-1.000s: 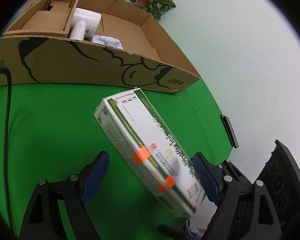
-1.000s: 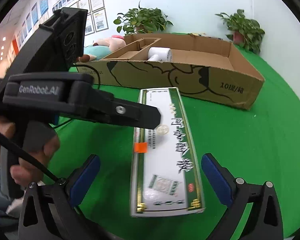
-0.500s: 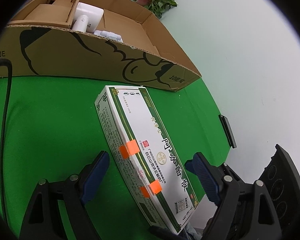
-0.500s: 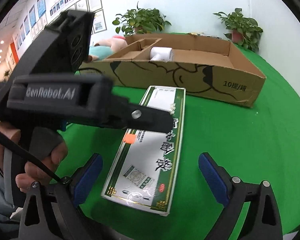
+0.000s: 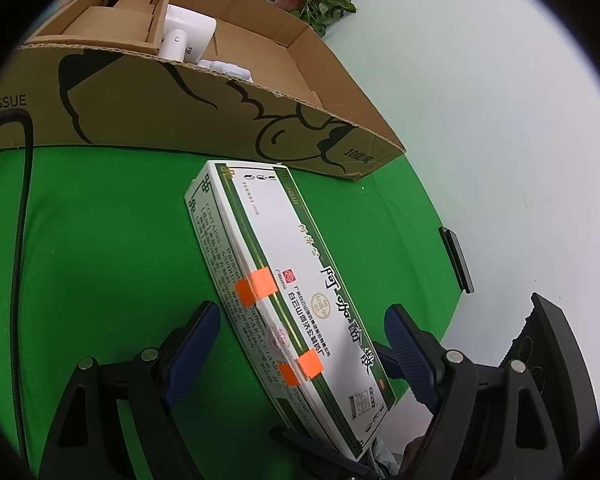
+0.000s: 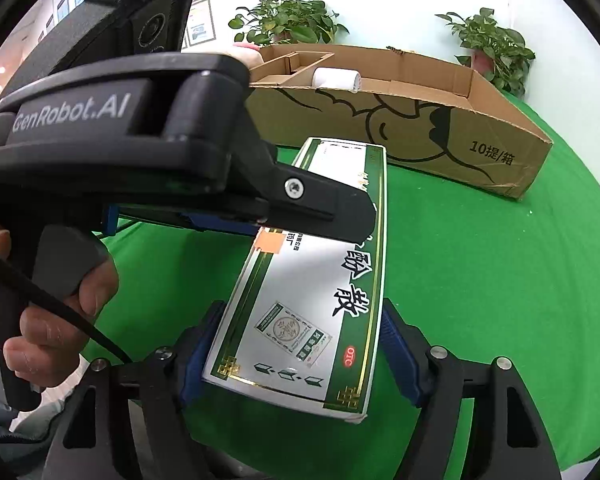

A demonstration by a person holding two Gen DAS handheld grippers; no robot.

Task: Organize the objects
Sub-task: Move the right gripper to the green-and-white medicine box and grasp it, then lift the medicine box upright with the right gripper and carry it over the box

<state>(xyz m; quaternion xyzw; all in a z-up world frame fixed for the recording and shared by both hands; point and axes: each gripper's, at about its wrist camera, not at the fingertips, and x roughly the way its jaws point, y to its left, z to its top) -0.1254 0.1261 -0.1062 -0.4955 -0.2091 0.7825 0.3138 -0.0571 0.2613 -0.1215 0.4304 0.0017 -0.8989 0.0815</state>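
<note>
While the right tongs [image 6: 300,354] are closing, the medicine box [image 6: 320,292] lies between their blue pads, contact unclear. Left tongs [image 5: 302,344] spread wide, straddling the same box, not touching. Box rests on green worktop [image 5: 100,240], near the cardboard carton [image 5: 180,112] at far side.

An office or demonstration room is suggested. A counter [image 6: 480,280] covered in bright green cloth is set against pale plain walls. Framed notices [image 6: 198,20] are hung on the far wall, and potted plants [image 6: 288,20] are placed beyond the counter's far edge, behind an open cardboard carton [image 6: 440,128].
</note>
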